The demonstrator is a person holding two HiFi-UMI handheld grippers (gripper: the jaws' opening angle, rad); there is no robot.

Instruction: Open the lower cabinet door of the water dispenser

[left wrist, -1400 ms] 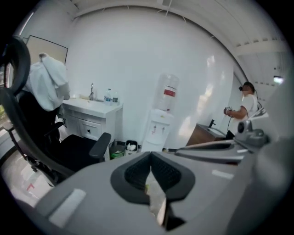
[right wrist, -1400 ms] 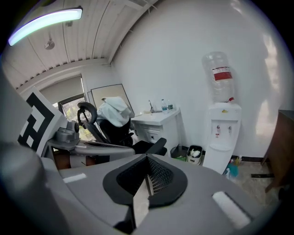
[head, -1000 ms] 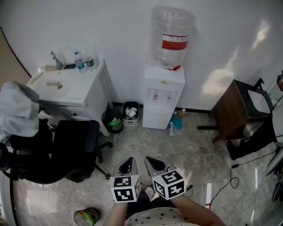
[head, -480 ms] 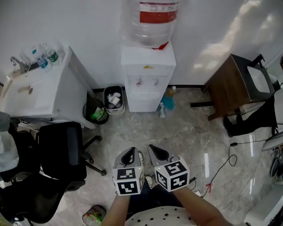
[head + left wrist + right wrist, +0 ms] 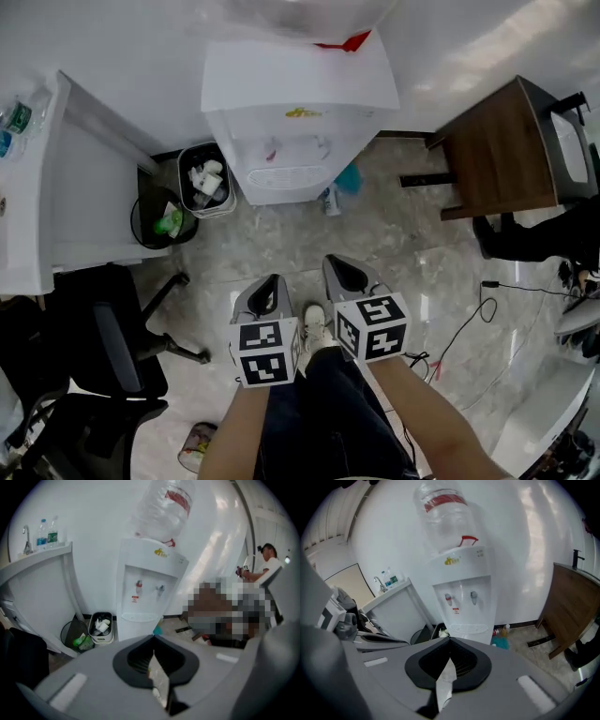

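Note:
The white water dispenser point(image 5: 298, 112) stands against the wall, seen from above, with its taps and drip tray point(image 5: 286, 175) facing me. Its lower cabinet door does not show in the head view. In both gripper views the gripper bodies cover the dispenser point(image 5: 146, 585) point(image 5: 464, 597) below its drip tray. My left gripper point(image 5: 272, 282) point(image 5: 153, 639) and right gripper point(image 5: 339, 267) point(image 5: 450, 641) hover side by side over the floor, well short of the dispenser. Both are shut with nothing held.
A small waste bin point(image 5: 204, 180) and a black round bin point(image 5: 164, 221) sit left of the dispenser, beside a white sink counter point(image 5: 52, 197). A teal bottle point(image 5: 348, 178) lies at its right foot. A brown table point(image 5: 502, 150), a black office chair point(image 5: 103, 342) and a floor cable point(image 5: 461, 326) flank me.
Both grippers have moved forward and down toward the dispenser, which now looks larger and nearer. Its bottle has slid out of the top of the head view.

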